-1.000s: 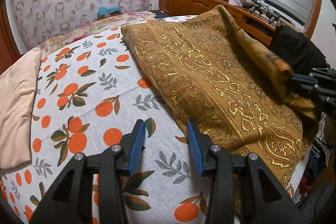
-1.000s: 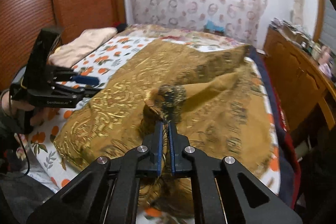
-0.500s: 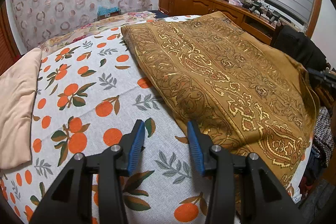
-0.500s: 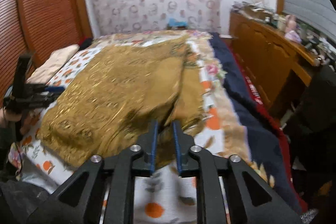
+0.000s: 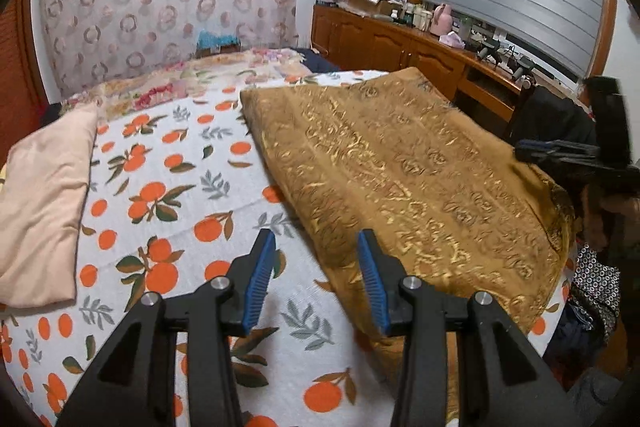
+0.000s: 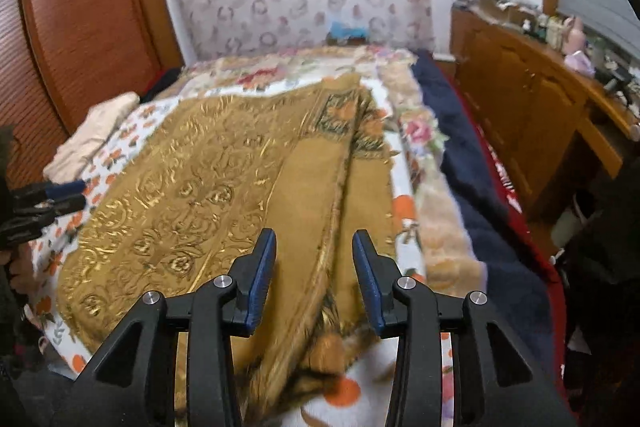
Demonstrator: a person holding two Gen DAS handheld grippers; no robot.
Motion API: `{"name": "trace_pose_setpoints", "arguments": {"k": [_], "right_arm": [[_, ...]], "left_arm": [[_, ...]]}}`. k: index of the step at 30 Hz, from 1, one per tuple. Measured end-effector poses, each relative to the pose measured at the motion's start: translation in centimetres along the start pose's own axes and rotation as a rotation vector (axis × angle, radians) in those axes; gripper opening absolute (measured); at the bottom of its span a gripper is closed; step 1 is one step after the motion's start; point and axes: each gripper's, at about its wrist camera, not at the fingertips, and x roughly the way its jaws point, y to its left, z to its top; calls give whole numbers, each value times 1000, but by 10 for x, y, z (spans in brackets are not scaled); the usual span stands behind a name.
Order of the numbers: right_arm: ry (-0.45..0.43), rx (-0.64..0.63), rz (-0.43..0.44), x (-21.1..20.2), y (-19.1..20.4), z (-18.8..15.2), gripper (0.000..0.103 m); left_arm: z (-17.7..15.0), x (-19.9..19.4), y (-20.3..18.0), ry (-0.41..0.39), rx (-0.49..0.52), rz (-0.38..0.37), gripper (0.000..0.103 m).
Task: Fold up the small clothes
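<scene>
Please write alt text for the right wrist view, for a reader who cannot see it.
The right claw, its jaws opening with nothing pressed between them, hovers over a gold patterned cloth spread on a bed with an orange-print sheet. The left claw shows at the left edge, and a folded pink garment lies beyond it.

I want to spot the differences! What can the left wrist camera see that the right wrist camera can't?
Only the left wrist view shows the left gripper up close, open over the orange-print sheet, with nothing between its fingers.

Only the right wrist view shows the right gripper, fingers opening above the cloth's folded edge, and the navy blanket.

Both show the gold patterned cloth, the folded pink cloth and the wooden cabinet.
</scene>
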Motion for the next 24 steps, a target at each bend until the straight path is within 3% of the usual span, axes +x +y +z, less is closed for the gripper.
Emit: {"name": "trace_pose_setpoints", "arguments": {"k": [2, 5, 7, 13, 16, 21, 24], "right_arm": [[29, -5, 20, 12, 1, 2, 38], [47, -48, 37, 21, 5, 5, 7], [19, -97, 41, 16, 11, 10, 4], [-52, -159, -53, 5, 9, 33, 2], [-63, -122, -101, 6, -4, 34, 2], [-46, -65, -84, 7, -11, 17, 2], [-47, -40, -83, 1, -12, 7, 9]], "left_arm": [[0, -2, -4, -11, 3, -8, 41], [-1, -2, -8, -18, 4, -18, 41], [-3, -2, -11, -22, 8, -16, 41], [-4, -11, -18, -44, 17, -39, 41], [-4, -16, -22, -51, 29, -35, 41], [-8, -21, -26, -43, 34, -42, 41], [-9, -21, -27, -36, 33, -38, 41]]}}
